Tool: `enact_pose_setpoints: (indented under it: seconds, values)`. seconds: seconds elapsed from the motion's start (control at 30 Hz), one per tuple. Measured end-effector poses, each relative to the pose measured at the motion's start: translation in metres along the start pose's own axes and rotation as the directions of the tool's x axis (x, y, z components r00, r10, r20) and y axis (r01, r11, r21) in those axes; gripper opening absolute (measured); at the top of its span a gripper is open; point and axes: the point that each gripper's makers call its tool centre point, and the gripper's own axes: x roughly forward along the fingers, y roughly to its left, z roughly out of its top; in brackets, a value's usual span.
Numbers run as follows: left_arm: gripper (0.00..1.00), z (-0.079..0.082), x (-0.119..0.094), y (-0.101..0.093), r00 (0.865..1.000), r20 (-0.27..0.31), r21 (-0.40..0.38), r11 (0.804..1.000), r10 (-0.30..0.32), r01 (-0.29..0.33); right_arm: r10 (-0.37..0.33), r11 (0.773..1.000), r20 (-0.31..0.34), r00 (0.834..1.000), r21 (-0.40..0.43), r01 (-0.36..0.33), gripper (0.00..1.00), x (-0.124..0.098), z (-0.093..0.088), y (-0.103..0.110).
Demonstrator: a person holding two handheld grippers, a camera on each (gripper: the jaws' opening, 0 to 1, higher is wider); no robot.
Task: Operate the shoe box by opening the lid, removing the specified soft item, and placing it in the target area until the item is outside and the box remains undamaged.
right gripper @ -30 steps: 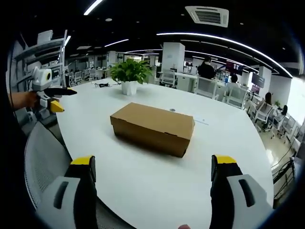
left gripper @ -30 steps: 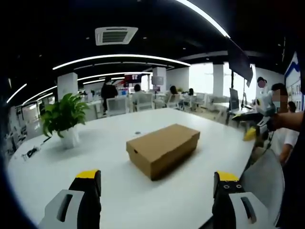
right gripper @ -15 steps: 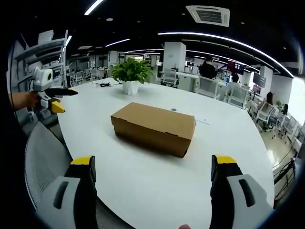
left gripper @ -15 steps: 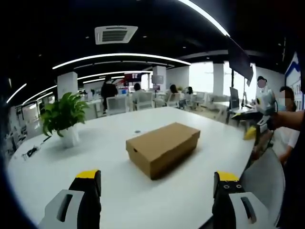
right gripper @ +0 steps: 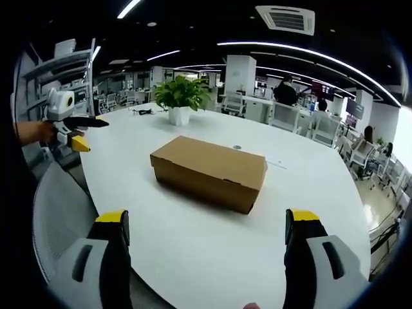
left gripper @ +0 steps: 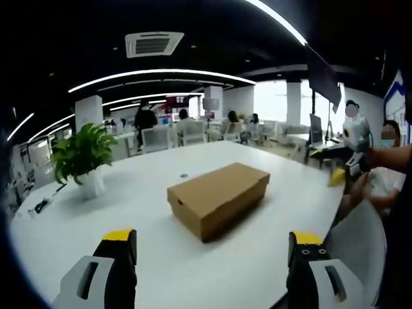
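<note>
- My left gripper (left gripper: 212, 257) hangs above the near edge of the white table (left gripper: 161, 270), its two yellow-tipped jaws spread wide with nothing between them
- My right gripper (right gripper: 206, 254) is held the same way at its own side of the table, jaws wide apart and empty
- The shoe box (left gripper: 217, 198) is a plain brown cardboard one; it lies flat near the middle of the table with its lid down and closed, well apart from both pairs of my jaws
- In the left gripper view the box sits ahead, roughly between my jaws, turned at an angle so one short end and one long side face me
- In the right gripper view the shoe box (right gripper: 208, 171) shows its long side, a little left of centre, beyond my jaws
- I cannot see the soft item, since the lid covers the inside of the box
- A potted plant (left gripper: 84, 159) in a white pot stands on the far left part of the table, well apart from the box; in the right gripper view the same plant (right gripper: 180, 100) stands behind the box
- My other gripper shows at the right edge of the left gripper view, held out over a grey chair back (left gripper: 357, 241), and at the left edge of the right gripper view
- Behind the table are office desks, white chairs and several people (left gripper: 145, 119)
</note>
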Motion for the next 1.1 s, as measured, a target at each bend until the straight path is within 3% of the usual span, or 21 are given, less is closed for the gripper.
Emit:
enact_pose_setpoints:
  seconds: [0.33,0.6,1.1]
  values:
    - [0.99,0.002,0.013,-0.006,1.000,-0.011,-0.004,1.000,-0.016,0.016,0.018,1.000,-0.015,1.000,-0.013,-0.019,0.96,0.006,0.000,-0.009]
    - [0.98,-0.003,0.025,0.006,1.000,-0.011,-0.006,1.000,-0.023,0.023,0.036,0.999,-0.024,0.999,-0.024,-0.037,0.96,0.012,0.004,-0.018]
    - [0.98,0.002,0.047,-0.004,0.999,-0.045,0.004,1.000,-0.025,0.025,0.061,0.997,-0.055,0.997,-0.052,-0.064,0.95,0.024,0.005,-0.040]
